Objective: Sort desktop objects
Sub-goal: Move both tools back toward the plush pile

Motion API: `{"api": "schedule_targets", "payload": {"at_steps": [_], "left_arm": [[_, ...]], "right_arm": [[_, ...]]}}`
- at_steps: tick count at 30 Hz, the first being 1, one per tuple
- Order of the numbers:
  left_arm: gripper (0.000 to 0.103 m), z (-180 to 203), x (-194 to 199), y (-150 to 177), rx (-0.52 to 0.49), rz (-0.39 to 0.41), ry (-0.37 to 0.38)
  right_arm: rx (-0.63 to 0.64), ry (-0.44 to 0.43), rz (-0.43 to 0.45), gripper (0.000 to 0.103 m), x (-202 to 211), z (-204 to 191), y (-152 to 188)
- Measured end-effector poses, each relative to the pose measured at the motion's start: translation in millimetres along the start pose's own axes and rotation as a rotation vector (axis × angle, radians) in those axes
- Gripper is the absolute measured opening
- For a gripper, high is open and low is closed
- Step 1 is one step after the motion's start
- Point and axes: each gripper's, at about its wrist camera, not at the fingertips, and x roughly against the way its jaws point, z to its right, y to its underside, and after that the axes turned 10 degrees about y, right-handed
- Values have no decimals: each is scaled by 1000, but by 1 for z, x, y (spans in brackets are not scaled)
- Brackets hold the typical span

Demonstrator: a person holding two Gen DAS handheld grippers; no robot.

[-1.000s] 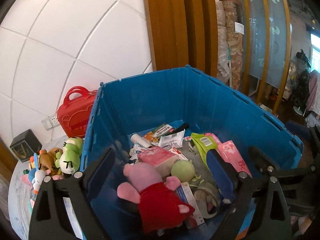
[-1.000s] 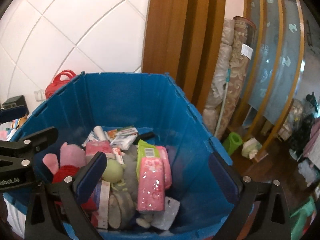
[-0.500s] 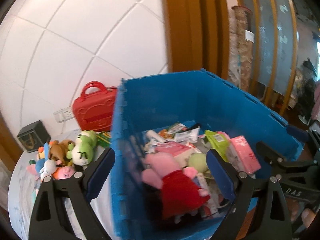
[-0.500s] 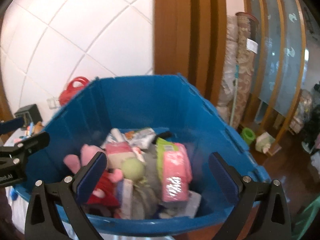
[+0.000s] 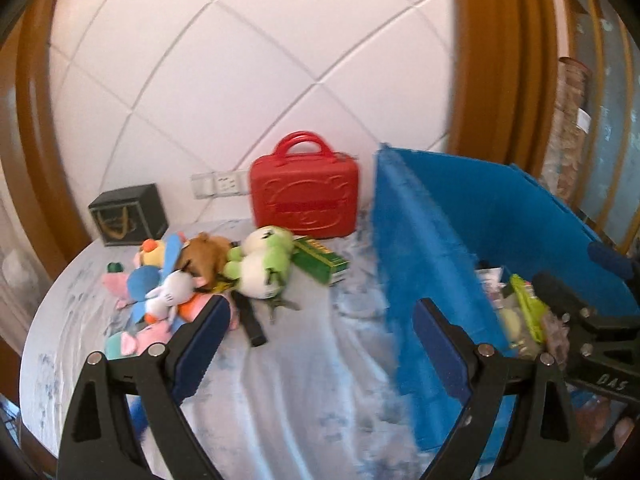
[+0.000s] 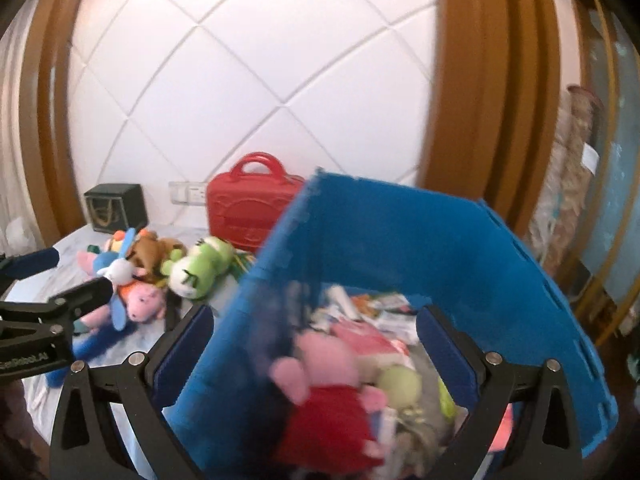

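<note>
the pile of plush toys (image 5: 188, 276) is what i'd go for next, and it lies ahead of my left gripper (image 5: 316, 344) and off toward its left finger, so the left hand is clearly the nearer one. from the right gripper (image 6: 310, 344) the same heap (image 6: 136, 276) sits well out past its left finger, with the blue bin (image 6: 400, 240) wall in between.

the closest grabbable one looks like the green and white frog plush (image 5: 260, 264), lying on its side with its long axis roughly across my fingers, so i'd guess a wrist turn is needed before closing. it's soft, squishy looking, leaning against a brown plush and the rest of the heap, all touching each other. a green box (image 5: 320, 260) lies just beside the frog on the far side, and a black strap thing (image 5: 250, 320) lies just ahead of my left finger.

both grippers are spread wide with nothing between the pads.

further out, the red case (image 5: 304, 200) stands upright against the wall beyond the toys, and a small black box (image 5: 128, 214) sits off to the left of it. the bin, ahead of the right gripper, already has a pink pig plush (image 6: 324, 360) and packets in it. it's all a bit motion-blurred.
</note>
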Motion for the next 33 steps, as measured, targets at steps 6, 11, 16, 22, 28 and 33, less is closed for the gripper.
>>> {"api": "schedule_targets", "payload": {"at_steps": [6,11,16,22,28,33], "left_arm": [[93,-89,11,7,37,-8,7],[93,-180,17,23,51,-45,-18],[93,-252,5,38,23,-121,-78],[93,-299,-33,53,26,-214,-49],[93,-324,-74,50,52,-262,-20],[93,-332,-110,42,54,-284,3]], "right_arm": [[34,-5,24,103,12,-83,-20],[46,3,-19,103,8,-159,-24],[37,10,-122,103,-10,-219,-13],[9,26,-224,103,-44,-249,-2],[28,25,-288,103,-92,-265,-4],[45,2,-375,103,-149,-276,3]]}}
